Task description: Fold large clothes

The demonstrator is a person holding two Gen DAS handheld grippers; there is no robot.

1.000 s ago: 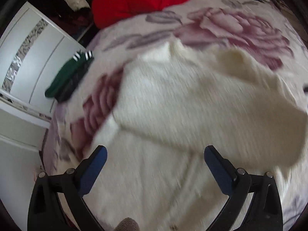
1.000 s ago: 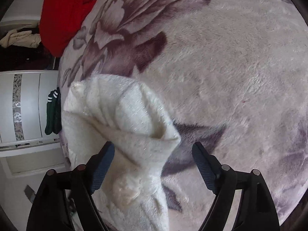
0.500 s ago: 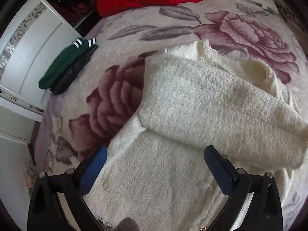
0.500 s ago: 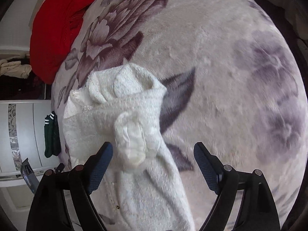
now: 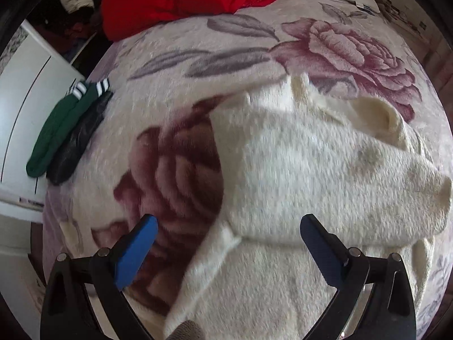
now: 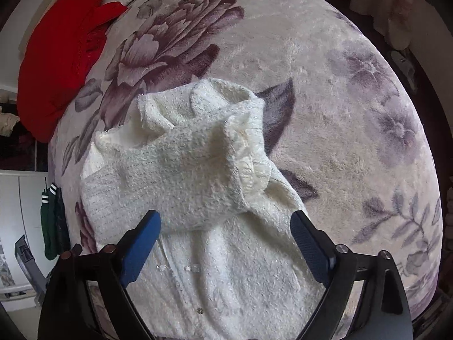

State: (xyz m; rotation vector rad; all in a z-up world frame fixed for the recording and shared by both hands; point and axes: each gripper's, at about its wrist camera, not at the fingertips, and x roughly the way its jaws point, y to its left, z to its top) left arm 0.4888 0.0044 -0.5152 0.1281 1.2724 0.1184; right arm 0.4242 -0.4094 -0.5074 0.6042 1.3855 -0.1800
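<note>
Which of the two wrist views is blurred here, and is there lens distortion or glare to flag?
Left wrist view: motion blur smears the cream sweater and floral blanket, while the left gripper stays sharp. Right wrist view: crisp knit texture on the sweater. Both views: strong fisheye bulge with dark corners, soft daylight, no harsh glare.

Both grippers are pointing steeply down, w/ nothing clamped in either. The left gripper [image 5: 228, 248] is hanging w/ its jaws spread wide, black arms angling in from the lower corners of its view, blue pads [image 5: 136, 255] facing inward and touching nothing. The right gripper [image 6: 226, 243] is sitting in much the same pose, its jaws opening at this moment and already nearly full spread; its pads [image 6: 141, 250] are gripping nothing. No hand or sleeve is showing in either view.
</note>
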